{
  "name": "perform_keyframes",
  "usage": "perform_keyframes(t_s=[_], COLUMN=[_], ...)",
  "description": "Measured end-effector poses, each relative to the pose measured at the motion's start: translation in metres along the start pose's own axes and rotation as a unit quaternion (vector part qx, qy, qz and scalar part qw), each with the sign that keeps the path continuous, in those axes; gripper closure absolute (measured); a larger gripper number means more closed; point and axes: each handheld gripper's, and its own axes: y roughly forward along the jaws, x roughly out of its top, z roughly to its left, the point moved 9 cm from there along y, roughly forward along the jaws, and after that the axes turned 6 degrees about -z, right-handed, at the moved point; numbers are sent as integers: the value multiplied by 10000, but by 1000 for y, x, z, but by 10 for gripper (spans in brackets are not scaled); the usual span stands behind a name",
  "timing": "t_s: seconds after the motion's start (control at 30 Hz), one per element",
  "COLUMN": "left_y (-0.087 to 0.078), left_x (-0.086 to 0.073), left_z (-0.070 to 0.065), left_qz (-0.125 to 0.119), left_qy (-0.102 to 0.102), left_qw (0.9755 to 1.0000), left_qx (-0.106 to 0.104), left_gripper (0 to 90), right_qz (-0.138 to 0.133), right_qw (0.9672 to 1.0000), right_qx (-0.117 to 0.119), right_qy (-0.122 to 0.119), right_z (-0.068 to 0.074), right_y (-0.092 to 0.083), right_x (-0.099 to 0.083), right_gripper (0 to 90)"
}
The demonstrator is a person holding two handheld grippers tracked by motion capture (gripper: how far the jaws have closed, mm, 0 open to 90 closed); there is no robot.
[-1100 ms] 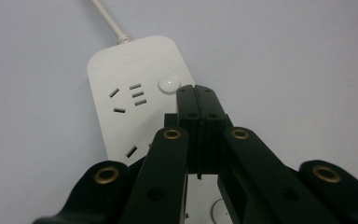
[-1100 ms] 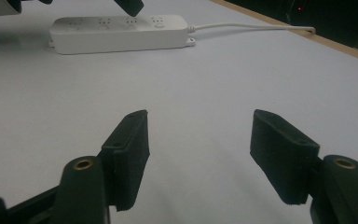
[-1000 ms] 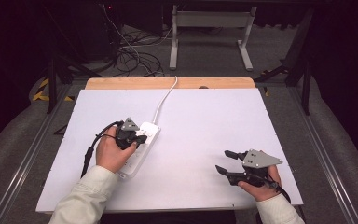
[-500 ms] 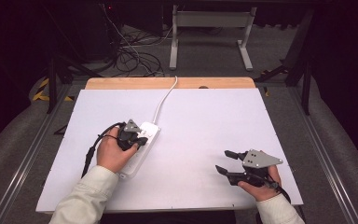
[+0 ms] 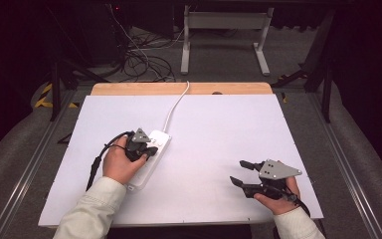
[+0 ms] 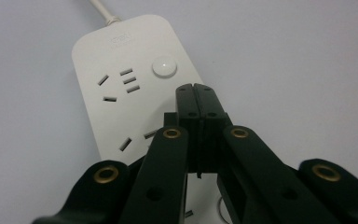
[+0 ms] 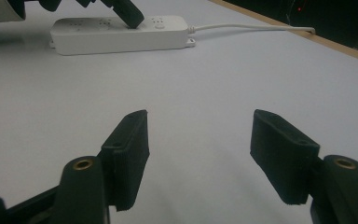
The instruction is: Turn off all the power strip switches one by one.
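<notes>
The power strip (image 5: 149, 157) lies on the white surface (image 5: 214, 129), left of centre, with its cord (image 5: 175, 105) running to the far edge. Your left gripper (image 6: 196, 93) is poised over the strip with its jaws clenched together on nothing. In the left gripper view the closed tips sit just short of the round switch (image 6: 164, 66), slightly to its right.

The likely step is pressing that switch.

1. Keep the jaws fully closed so that the paired tips act as one blunt point.
2. Shift the tips forward and a little left until they are centred over the switch, clear of the socket slots (image 6: 119, 84) beside it.
3. Press straight down. An angled push can slide the strip across the smooth surface or let the tips skid off the button.
4. Check alignment in the left gripper view; from above, your hand covers the contact point.

Your right gripper (image 5: 243, 173) rests near the front right of the surface, well apart from the strip, jaws released and empty. If the strip shifts, bring it across to steady the body.
</notes>
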Motion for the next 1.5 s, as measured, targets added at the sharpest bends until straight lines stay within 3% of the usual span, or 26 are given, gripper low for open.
perform_keyframes(t_s=[0.5, 0.63, 0.67, 0.8, 1.13, 1.27, 1.43, 1.5], left_y=[1, -3, -9, -18, -19, -21, -22, -22], left_x=[-2, 1, 7, 12, 13, 14, 20, 26], left_z=[-1, 1, 1, 2, 0, 1, 0, 3], left_qz=[-26, -144, -364, -532, -521, -576, -729, -786], left_qy=[-47, -49, -222, -316, -294, -240, -387, -325], left_qw=[10000, 9998, 9991, 9981, 9982, 9980, 9966, 9964], left_qx=[9, 113, 6, 16, 38, 94, -17, -19], left_gripper=[900, 900, 900, 900, 900, 900, 900, 900], right_qz=[-13, -19, -26, -40, -26, -16, -10, -7], right_qw=[10000, 10000, 10000, 10000, 10000, 10000, 10000, 10000], right_qx=[6, 10, 19, 3, 14, 15, 19, 15], right_qy=[15, 14, 6, 26, 3, 12, -7, -3], right_z=[1, 2, 1, 0, 1, 1, 1, 1], right_y=[1, 1, 0, 0, 0, 0, 1, 1], right_x=[1, 1, 1, 1, 1, 0, 0, 0], right_gripper=[384, 384, 384, 384, 385, 385, 384, 384])
